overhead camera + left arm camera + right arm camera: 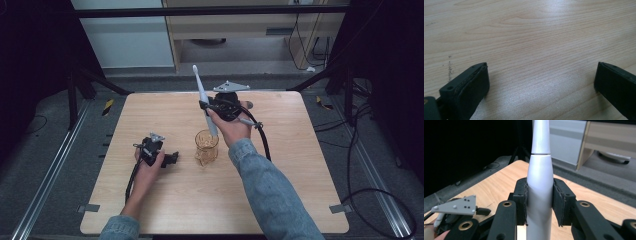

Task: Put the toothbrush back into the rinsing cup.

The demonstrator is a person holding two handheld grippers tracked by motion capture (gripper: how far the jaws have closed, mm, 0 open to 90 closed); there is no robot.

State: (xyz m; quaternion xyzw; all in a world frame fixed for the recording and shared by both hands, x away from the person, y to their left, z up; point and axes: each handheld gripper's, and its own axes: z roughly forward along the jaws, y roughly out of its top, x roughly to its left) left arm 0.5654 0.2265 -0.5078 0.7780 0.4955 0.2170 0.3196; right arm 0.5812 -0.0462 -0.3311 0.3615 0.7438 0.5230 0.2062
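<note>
High view: the right gripper [206, 107] is raised above the far middle of the wooden table [300, 190]. Its jaws are clamped on the handle of a white electric toothbrush [202, 95]. The toothbrush stands nearly upright, brush head uppermost and tilted slightly to the left. Its lower end reaches down into an amber glass cup [206, 146] that stands upright on the table just below the gripper; whether the end touches the cup's bottom cannot be determined from this angle. The left gripper [172, 159] lies low at the table's left-centre, held in the left hand [147, 165], jaws pointing toward the cup and set apart from it.

Left gripper view: both black jaws stand wide apart, with bare wood grain of the table [536, 37] between them. No object lies between the pads.

Right gripper view: the two pads [521, 200] press against opposite sides of the toothbrush [540, 195] body, just below the seam where the brush neck joins the handle. The left gripper's grey plate [456, 206] appears at lower left, resting close to the table [494, 187].
</note>
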